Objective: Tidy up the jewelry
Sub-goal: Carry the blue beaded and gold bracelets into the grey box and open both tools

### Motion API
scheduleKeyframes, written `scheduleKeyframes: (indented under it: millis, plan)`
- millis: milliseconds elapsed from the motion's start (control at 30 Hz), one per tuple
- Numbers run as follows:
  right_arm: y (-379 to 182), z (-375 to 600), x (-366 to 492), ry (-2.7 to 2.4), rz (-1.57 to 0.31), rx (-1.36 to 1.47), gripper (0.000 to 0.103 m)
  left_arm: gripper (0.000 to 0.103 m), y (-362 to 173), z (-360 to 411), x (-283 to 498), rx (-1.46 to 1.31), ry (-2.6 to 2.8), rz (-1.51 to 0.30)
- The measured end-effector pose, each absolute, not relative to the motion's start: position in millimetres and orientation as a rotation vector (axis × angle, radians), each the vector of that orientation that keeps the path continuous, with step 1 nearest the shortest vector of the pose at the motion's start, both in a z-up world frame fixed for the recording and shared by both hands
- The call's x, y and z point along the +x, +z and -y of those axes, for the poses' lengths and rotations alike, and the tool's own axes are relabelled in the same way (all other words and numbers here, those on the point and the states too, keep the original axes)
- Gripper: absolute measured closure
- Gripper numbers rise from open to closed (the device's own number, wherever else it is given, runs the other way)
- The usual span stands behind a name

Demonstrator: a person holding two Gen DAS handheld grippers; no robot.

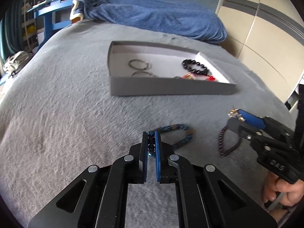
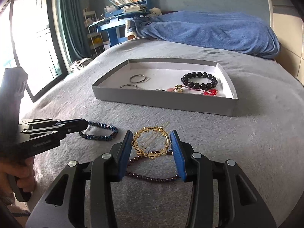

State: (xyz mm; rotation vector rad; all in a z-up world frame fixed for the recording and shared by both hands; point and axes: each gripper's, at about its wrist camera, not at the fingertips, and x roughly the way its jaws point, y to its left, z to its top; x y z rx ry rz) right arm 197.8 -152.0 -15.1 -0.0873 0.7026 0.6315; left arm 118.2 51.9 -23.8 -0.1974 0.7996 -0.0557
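On the grey plush bed cover [image 2: 247, 142], the left tool [image 1: 151, 138] has its blue pads pressed together on one end of the dark blue beaded bracelet [image 1: 178, 133]; the rest of that loop lies on the cover just ahead and right of the pads. The right tool [image 2: 152, 142] pinches the round gold wreath-shaped hair clip [image 2: 151, 143] between its blue pads, the clip held flat across the gap. Below that tool, on the cover, lies the dark purple beaded strand [image 2: 152, 179]. Well ahead of both tools sits the shallow grey cardboard box with white lining [image 2: 165, 102]. Inside it: two thin silver hoop rings [image 2: 137, 78] toward the left, a black round-bead bracelet [image 2: 199, 79] toward the right, and a red-bead and gold charm piece [image 2: 209, 92] by the near wall. Beyond the box lies a blue blanket [image 2: 209, 28].
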Motion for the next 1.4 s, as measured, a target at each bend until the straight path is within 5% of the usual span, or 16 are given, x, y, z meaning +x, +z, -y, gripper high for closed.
scheduleKeyframes:
  millis: [833,1400]
  plan:
    - [24,165,237,0.615,-0.678,-0.073,0.062,0.095,85,-44,160,-0.159,-0.154,-0.623]
    - [42,119,314,0.595,-0.723,-0.114,0.062,0.095,98,-48,230,-0.087,-0.132,-0.614]
